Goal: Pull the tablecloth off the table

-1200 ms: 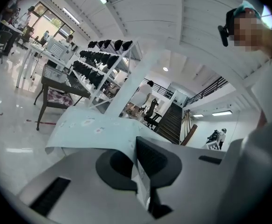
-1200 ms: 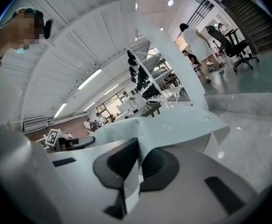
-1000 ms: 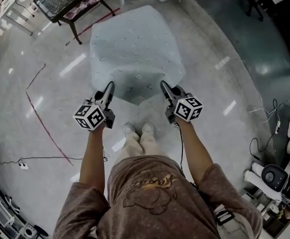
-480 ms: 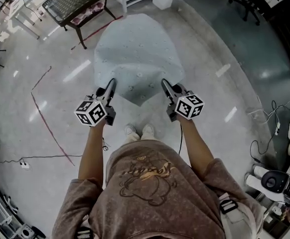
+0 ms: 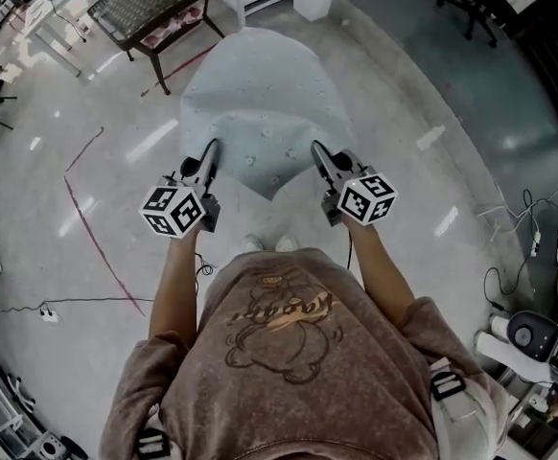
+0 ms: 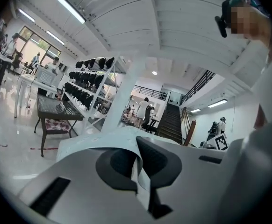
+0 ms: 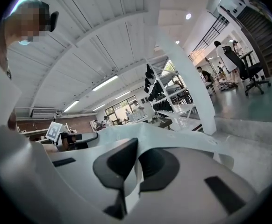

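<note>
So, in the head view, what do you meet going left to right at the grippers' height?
Red floor line → left gripper → tablecloth held between them → right gripper → floor cables.

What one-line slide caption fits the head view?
Left gripper and right gripper each pinch the near edge of the tablecloth above a glossy floor.

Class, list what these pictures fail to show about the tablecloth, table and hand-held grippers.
Table: head view, hidden under the tablecloth, if one is beneath.
Tablecloth's print: head view, too small.
Tablecloth's hanging sides: gripper views, blocked by the left hand-held gripper and right hand-held gripper bodies.
</note>
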Demonstrator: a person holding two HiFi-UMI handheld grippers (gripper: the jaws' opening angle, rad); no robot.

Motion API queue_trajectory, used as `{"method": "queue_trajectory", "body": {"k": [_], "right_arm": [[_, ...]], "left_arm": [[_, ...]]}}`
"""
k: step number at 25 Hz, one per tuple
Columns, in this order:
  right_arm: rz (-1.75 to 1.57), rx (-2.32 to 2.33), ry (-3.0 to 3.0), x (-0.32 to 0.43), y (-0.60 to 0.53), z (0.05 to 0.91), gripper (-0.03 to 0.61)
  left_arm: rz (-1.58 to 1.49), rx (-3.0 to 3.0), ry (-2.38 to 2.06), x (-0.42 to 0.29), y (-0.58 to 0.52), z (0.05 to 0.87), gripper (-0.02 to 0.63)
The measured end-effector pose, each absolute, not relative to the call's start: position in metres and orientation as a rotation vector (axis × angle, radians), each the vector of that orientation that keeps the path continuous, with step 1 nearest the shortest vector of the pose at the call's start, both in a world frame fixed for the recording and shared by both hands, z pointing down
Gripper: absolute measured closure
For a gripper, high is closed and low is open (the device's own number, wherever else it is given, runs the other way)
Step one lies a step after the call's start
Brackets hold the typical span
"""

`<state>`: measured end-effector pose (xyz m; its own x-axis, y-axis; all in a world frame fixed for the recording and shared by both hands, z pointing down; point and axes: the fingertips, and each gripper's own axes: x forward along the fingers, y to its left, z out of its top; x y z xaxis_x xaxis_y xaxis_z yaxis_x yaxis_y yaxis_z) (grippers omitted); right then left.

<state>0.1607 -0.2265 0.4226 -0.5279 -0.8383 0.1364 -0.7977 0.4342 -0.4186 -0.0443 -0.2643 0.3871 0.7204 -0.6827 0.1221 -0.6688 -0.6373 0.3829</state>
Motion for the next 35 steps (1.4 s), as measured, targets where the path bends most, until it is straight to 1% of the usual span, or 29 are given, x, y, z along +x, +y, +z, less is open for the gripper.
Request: {"method": "queue_trajectory", "body": {"k": [6,19,28,35], "right_arm": [[-0.641,-1.467,2.573,0.168,-0.222,0.408,0.571],[-0.658,-1.401,2.58,0.181,-0.202,0.41,0.571],[-0.612,-1.415,2.584,0.168,-0.183,0.399,0.571],[-0.55,-1.47,2.565,0.139,-0.155,0.392,0.571]], "left_arm": [[-0.046,2.542,-1.061,-0.038,-0.254,0.373,0.594],[-0.054,2.507,-1.12,-0.024,-0.229,0.37,0.594],[-0.097,2.495,-1.156,-0.038,-0.209,0.362,0.594],[-0.089,2.545,-1.142,-0.062,-0.186,0.354,0.594]]}}
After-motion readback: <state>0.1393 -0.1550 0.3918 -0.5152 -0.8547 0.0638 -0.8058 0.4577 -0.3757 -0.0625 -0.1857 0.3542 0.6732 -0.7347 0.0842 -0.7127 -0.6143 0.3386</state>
